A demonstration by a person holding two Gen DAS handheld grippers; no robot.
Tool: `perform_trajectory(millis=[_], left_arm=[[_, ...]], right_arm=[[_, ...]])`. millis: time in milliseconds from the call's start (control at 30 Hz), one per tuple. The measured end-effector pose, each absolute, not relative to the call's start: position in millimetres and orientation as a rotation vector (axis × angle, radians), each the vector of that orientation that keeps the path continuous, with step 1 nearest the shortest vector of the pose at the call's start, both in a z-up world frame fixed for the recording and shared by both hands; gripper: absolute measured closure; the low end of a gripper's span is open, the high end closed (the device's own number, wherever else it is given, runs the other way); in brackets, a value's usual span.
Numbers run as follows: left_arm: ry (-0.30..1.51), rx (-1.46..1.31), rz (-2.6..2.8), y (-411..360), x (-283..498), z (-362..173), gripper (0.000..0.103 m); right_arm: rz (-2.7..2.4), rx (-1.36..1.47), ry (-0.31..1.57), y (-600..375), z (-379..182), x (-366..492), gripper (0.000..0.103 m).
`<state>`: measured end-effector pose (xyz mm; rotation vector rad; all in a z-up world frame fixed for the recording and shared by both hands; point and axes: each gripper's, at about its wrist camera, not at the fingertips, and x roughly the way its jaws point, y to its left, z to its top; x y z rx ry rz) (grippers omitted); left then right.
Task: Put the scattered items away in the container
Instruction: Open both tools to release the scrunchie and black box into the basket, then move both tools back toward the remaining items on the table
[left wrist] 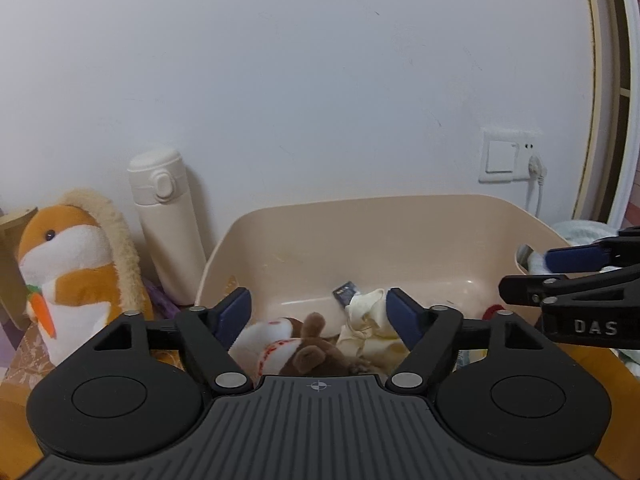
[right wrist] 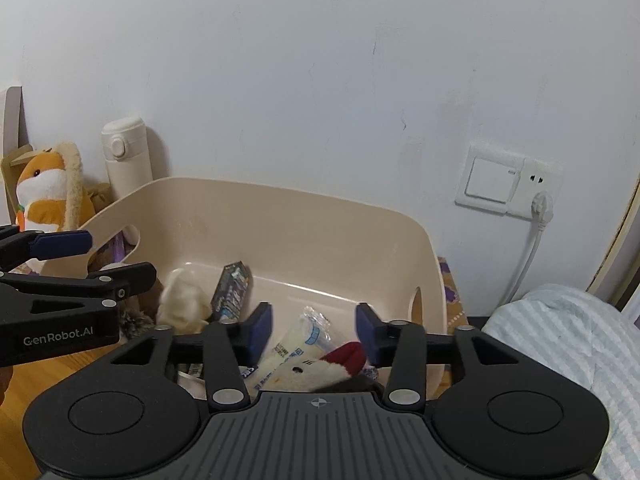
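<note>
A beige plastic bin (left wrist: pixel 360 236) stands against the wall; it also shows in the right wrist view (right wrist: pixel 280 224). Inside lie a brown and white plush (left wrist: pixel 296 348), a cream cloth pouch (left wrist: pixel 368 324), a dark snack packet (right wrist: pixel 234 292), a clear white packet (right wrist: pixel 300 340) and a white plush with a red hat (right wrist: pixel 320 368). My left gripper (left wrist: pixel 318 314) is open and empty above the bin's near left part. My right gripper (right wrist: pixel 314 328) is open and empty above the bin's near right part.
An orange and white hamster plush (left wrist: pixel 72 276) and a cream flask (left wrist: pixel 168 224) stand left of the bin. A wall socket with a white plug (right wrist: pixel 540 204) is at the right. A striped blue cloth (right wrist: pixel 560 344) lies right of the bin.
</note>
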<state>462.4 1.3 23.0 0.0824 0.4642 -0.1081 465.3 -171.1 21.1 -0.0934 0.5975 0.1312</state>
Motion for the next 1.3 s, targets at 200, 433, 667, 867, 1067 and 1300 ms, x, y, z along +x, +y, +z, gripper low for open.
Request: perform_trajectory(millis=[200,433,667,867,1067,1300], left_arm=[[0.477,0.044,-0.105,10,452,24,0.022],[0.445,0.027,-0.096,17,430,31,0.022],[0.416,0.018,-0.097,21,408,44,0.022],[0.429,-0.001,-0.115,19,390,52,0.021],[0.495,0.011,-0.168,11,364,40,0.021],[0.509,0.071,-0.195,8,334,20,0.021]], right_arm=[[0.134,-0.077,0.565,-171,29,453,0.031],[0.135,-0.065,0.53,-171,42,430,0.027],[0.148,-0.071,0.498,-166,55,404,0.026],[0.149,-0.025,0.483,-170,56,380,0.026],[0.125,-0.065,0.499,-171,40,356,0.026],[0.127,-0.042,0.546,-179,19,337,0.026]])
